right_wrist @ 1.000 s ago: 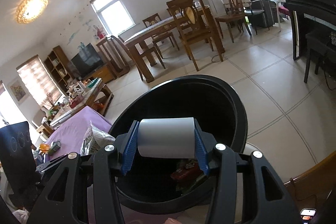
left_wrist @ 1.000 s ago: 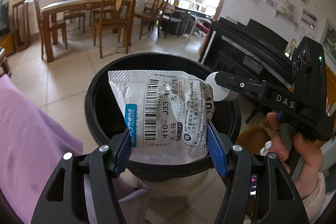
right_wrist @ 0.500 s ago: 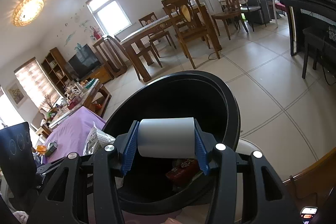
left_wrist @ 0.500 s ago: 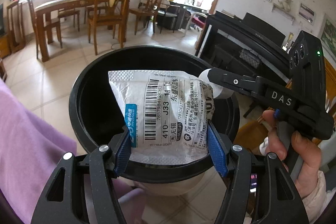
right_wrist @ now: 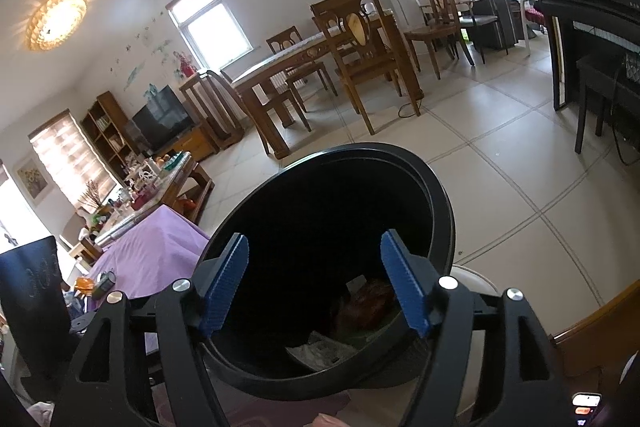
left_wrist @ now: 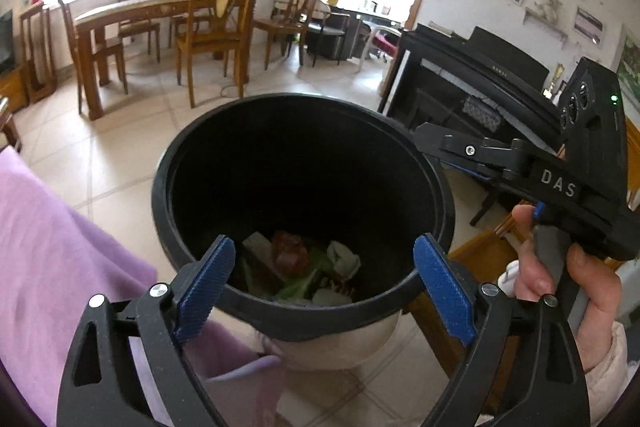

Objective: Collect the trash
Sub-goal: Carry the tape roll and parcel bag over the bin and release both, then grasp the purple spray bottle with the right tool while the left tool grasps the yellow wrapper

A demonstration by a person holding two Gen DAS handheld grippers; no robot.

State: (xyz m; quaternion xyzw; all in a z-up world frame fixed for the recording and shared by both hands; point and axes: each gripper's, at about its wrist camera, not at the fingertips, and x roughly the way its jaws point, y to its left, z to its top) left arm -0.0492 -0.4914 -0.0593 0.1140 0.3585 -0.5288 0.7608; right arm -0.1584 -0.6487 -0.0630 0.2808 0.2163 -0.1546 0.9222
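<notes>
Left wrist view: left gripper (left_wrist: 324, 291) hovering with blue pads (left_wrist: 205, 283) spread wide and nothing between them, right over the near rim of the black trash bin (left_wrist: 432, 187). Lying at the bin's bottom, just ahead of and below the gripper: mixed trash (left_wrist: 298, 267), with a reddish-brown wrapper, green scraps and pale crumpled pieces among it. Showing to the right of the bin: right gripper (left_wrist: 452, 151), held by the person's hand (left_wrist: 560, 267), its tips reaching to the bin's rim. Spreading to the left: purple cloth (left_wrist: 44, 251). Right wrist view: right gripper (right_wrist: 314, 281) also gaping wide and holding nothing, poised above the bin (right_wrist: 440, 203) opening. Resting deep inside, ahead of and beneath the gripper: trash (right_wrist: 368, 307), a reddish wrapper and a pale crinkled packet. Sitting to the left: worktop under purple cloth (right_wrist: 156, 251).
</notes>
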